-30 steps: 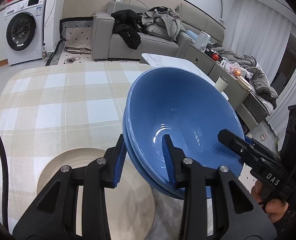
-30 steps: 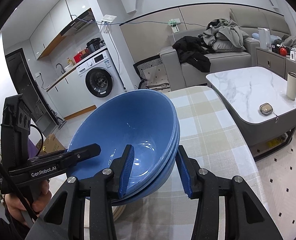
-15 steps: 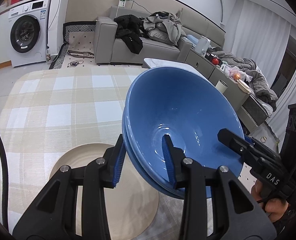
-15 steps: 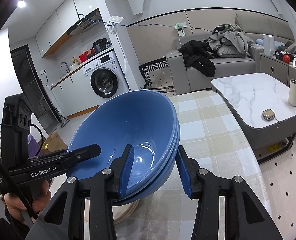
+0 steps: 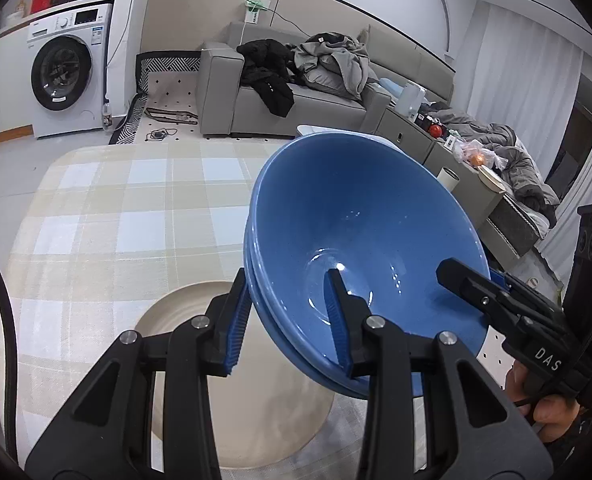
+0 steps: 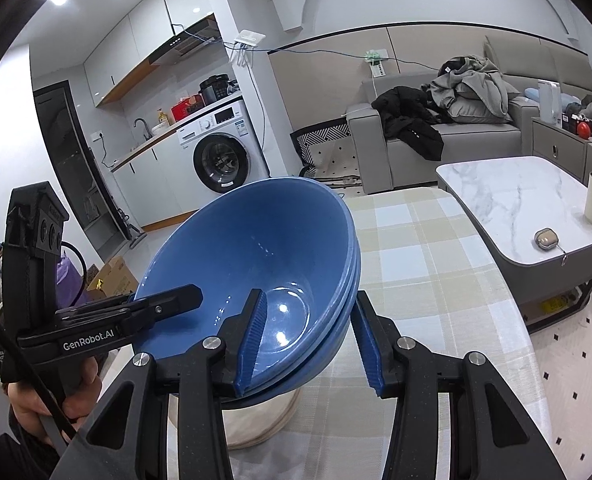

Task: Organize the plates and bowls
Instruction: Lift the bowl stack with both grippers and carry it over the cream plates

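You've got a round table under a beige-and-white checked cloth (image 5: 108, 216), soft woven look. On it sits a wide cream ceramic plate (image 5: 184, 320), matte with faint rings. Above that plate you're holding a stack of glossy blue ceramic bowls (image 5: 360, 240), nested, tipped toward the cameras and clear of the table. Your left gripper (image 5: 288, 316) is clamped on the stack's left rim, one ribbed blue pad inside, one outside. Your right gripper (image 6: 308, 336) pinches the opposite rim the same way. Writing: "GenRobot.AI" on the left gripper's side in the right wrist view, "DAS" on the right one in the left wrist view.
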Available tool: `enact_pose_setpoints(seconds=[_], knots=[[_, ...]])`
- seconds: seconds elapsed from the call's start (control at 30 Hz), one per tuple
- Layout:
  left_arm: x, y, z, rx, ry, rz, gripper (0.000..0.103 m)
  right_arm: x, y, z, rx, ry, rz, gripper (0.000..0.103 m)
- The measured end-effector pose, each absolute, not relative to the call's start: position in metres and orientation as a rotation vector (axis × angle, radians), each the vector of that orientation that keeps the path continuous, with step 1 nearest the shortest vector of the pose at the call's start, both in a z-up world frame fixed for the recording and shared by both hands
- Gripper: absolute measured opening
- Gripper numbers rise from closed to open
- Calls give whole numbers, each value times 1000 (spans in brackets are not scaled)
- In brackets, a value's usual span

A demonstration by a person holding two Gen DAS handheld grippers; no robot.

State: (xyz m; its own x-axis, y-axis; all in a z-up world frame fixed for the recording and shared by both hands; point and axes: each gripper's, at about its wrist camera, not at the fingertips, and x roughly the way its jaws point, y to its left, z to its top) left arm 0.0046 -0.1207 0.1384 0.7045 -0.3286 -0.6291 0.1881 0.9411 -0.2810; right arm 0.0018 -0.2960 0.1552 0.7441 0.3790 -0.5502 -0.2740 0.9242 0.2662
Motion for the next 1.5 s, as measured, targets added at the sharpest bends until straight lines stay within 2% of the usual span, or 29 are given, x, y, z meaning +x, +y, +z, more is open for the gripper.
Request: enact_pose_setpoints(seconds=[0.67, 1.5], knots=[[-29, -73, 129, -229, 735, -209, 32, 2, -250, 140, 138, 673, 437, 45], [-2, -35, 80, -254, 823, -145, 32, 27, -218, 106, 120, 770, 481, 45]])
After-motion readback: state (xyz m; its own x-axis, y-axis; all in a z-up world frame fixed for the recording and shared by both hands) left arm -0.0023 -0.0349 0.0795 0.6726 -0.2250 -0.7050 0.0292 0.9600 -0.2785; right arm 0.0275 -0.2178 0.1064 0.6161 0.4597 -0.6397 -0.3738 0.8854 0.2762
